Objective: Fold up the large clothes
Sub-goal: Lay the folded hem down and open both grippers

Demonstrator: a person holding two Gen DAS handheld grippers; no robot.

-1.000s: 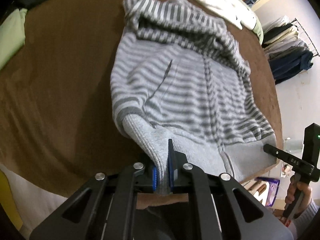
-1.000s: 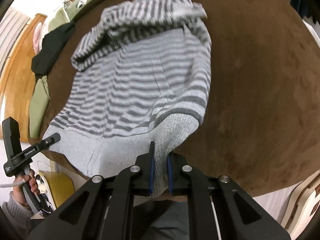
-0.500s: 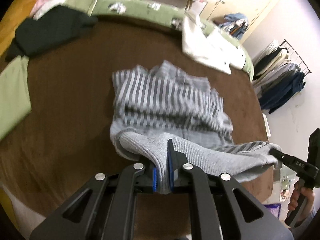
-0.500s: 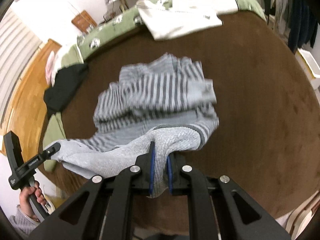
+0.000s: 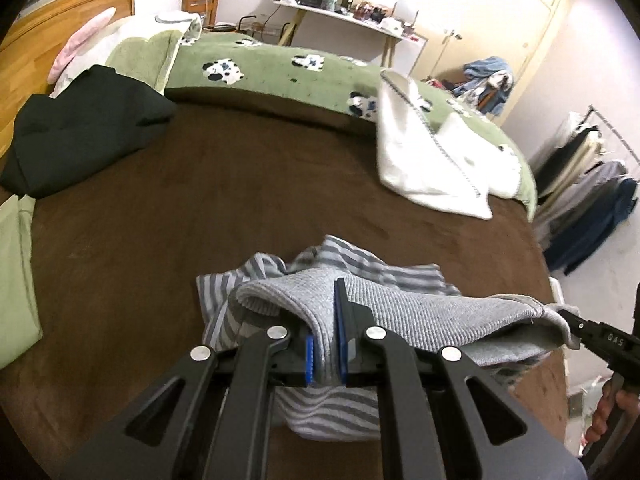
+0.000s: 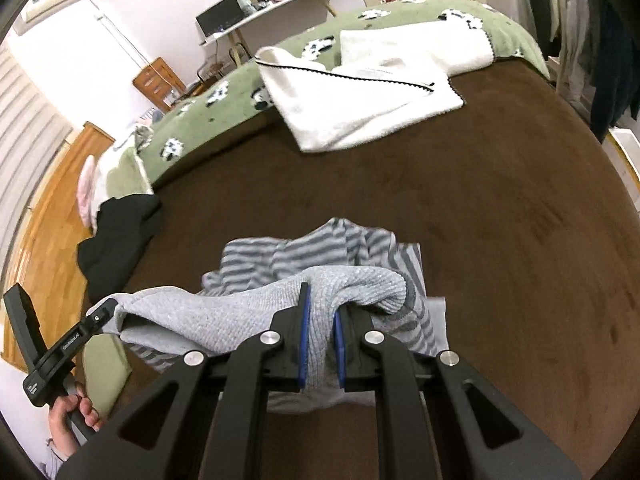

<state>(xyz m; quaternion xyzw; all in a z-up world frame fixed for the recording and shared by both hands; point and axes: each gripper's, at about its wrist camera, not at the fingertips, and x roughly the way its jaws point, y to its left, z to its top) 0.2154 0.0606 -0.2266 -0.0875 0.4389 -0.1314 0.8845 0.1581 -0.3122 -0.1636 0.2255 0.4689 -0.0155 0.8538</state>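
Observation:
A grey striped sweater (image 5: 360, 264) lies on the brown blanket (image 5: 200, 208), its ribbed hem (image 5: 420, 316) lifted and stretched between my two grippers. My left gripper (image 5: 326, 344) is shut on the hem's left corner. My right gripper (image 6: 320, 344) is shut on the hem's right corner (image 6: 360, 284). The striped body (image 6: 304, 252) is bunched beneath and beyond the raised hem. Each gripper shows at the edge of the other's view: the right one (image 5: 576, 326) and the left one (image 6: 100, 316).
A black garment (image 5: 80, 136) lies at the far left and a white towel (image 5: 424, 168) at the far right of the bed. A green cow-print blanket (image 5: 280, 68) and pillows are behind. A clothes rack (image 5: 588, 196) stands right.
Both grippers lifted the sweater's hem and carried it forward over the body toward the collar end. The sweater went from flat to folded over and bunched.

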